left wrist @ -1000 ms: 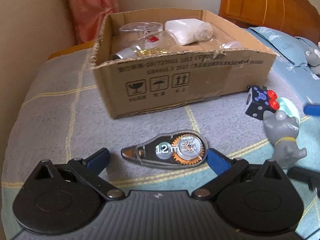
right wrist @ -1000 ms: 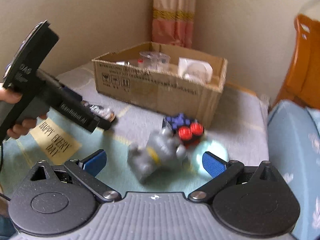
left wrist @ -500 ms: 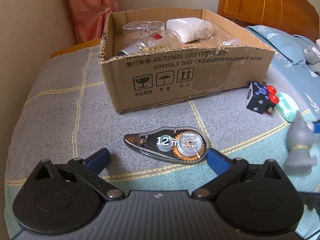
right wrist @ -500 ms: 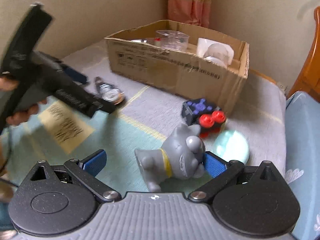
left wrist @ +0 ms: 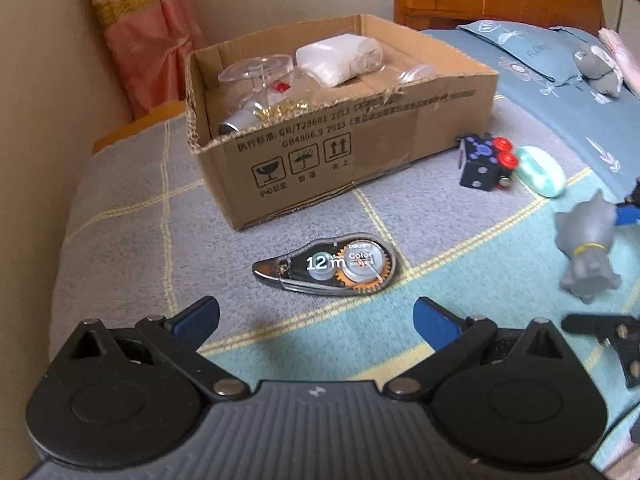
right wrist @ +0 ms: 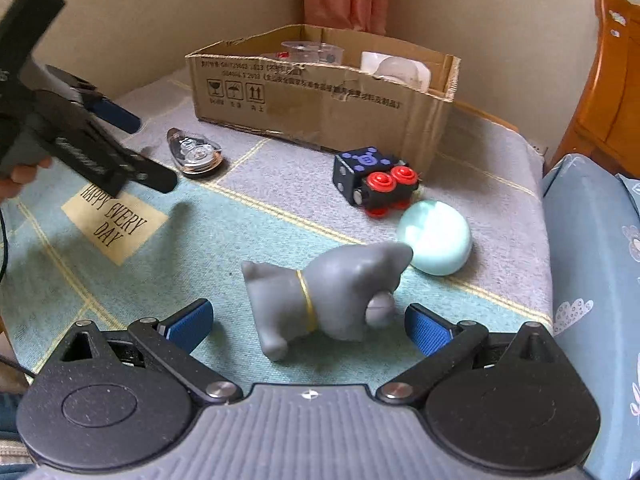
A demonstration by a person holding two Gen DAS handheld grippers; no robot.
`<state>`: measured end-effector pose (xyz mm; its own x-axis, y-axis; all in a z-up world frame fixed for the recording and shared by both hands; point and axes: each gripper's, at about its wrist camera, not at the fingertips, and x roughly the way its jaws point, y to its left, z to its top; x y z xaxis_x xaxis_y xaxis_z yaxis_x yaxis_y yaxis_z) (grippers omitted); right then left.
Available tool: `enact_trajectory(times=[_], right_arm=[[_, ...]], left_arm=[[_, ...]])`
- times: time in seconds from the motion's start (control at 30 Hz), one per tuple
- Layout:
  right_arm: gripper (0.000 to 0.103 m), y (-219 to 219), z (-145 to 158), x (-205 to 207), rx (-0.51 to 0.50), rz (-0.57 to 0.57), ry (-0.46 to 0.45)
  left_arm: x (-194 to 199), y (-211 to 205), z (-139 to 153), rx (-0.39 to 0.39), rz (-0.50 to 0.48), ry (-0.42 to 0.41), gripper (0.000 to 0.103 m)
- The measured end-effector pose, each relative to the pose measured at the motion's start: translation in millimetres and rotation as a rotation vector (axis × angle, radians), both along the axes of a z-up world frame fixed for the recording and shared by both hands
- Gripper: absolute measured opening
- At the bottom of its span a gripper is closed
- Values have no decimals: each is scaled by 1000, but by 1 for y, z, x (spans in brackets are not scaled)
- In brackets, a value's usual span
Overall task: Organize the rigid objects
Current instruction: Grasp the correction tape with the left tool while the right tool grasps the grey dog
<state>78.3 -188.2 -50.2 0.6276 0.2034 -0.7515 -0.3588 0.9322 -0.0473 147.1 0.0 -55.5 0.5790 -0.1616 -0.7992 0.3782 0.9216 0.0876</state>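
Between the right gripper's (right wrist: 308, 322) wide-open, empty jaws lies 1 smooth grey rubbery animal figure (right wrist: 324, 296). Ahead of the left gripper's (left wrist: 316, 320) equally spread, empty jaws lies 1 teardrop-shaped clear-plastic correction tape (left wrist: 328, 266), with 1 cardboard box (left wrist: 360, 148) beyond.

One box (left wrist: 360, 152), four loose objects.

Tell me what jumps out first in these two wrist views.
The open cardboard box at the back of the blanket, already holding clear containers. In front of it a correction tape dispenser lies ahead of the open left claw. The grey toy animal lies on its side between the open right claw's blue pads, not gripped.
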Motion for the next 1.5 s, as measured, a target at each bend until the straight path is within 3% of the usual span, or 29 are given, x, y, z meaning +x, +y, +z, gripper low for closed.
enact_trajectory(times=[0.3, 0.57, 0.63, 0.77, 1.23, 1.5], right_arm=[[103, -10, 8, -17, 20, -29, -53], [103, -18, -9, -33, 50, -92, -54], [103, -18, -9, -34, 51, -104, -60], [103, -18, -13, -34, 61, -117, -97], [103, -8, -10, -9, 35, -148, -43], [103, -9, -10, -5, 39, -131, -52]], left_arm=[[-36, 12, 20, -18, -22, -53, 102], [-48, 15, -28, -96, -26, 2, 102], [-50, 20, -33, -143, -9, -57, 102], [-52, 19, -38, -155, 1, -127, 103], [-6, -3, -33, -133, 66, -80, 103], [16, -13, -37, -141, 88, -107, 103]])
